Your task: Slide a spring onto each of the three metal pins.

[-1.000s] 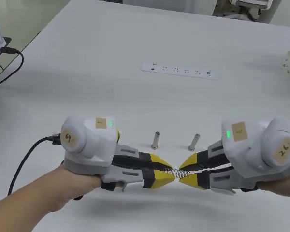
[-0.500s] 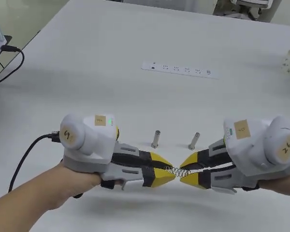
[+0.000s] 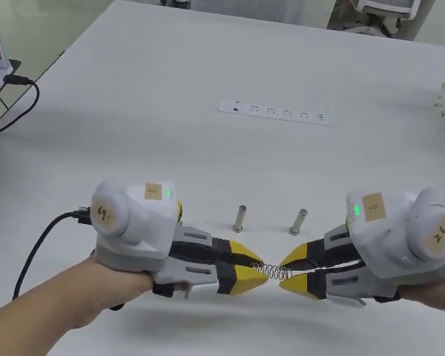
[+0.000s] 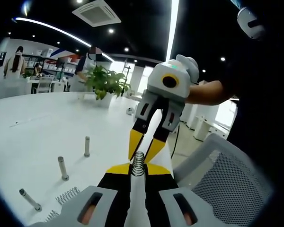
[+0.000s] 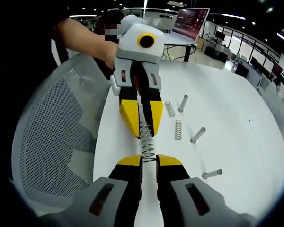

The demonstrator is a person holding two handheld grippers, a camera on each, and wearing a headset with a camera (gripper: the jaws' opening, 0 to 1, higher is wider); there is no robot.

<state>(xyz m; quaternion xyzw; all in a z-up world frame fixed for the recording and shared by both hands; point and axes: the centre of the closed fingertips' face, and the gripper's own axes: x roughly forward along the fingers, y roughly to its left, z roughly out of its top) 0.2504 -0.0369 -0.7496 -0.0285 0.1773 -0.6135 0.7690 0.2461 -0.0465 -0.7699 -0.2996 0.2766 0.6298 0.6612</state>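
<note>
- Head view: the left gripper (image 3: 256, 268) and the right gripper (image 3: 289, 271) meet tip to tip above the white table (image 3: 170, 96), with the held spring (image 3: 273, 271) stretched level between them.
- The left gripper's yellow jaws are closed on one end of the held spring.
- The right gripper's jaws stand a little apart in a narrow wedge and pinch the other end.
- The held spring hangs clear of the table.
- Just beyond the held spring, two pins (image 3: 239, 219) stand upright on the table, well apart from each other.
- Well beyond the held spring lies a white power strip (image 3: 280, 113).
- A black cable (image 3: 37, 252) runs from the back of the left gripper, away from the held spring.
- In the left gripper view, three pins stand in a row on the table to the left of the held spring.
- Two loose springs (image 4: 66, 195) lie flat near the closest pin.
- In the right gripper view, the loose springs lie to the right of the held spring, among the pins.
- A mesh chair (image 5: 52, 142) sits on the held spring's other side, off the table edge.
</note>
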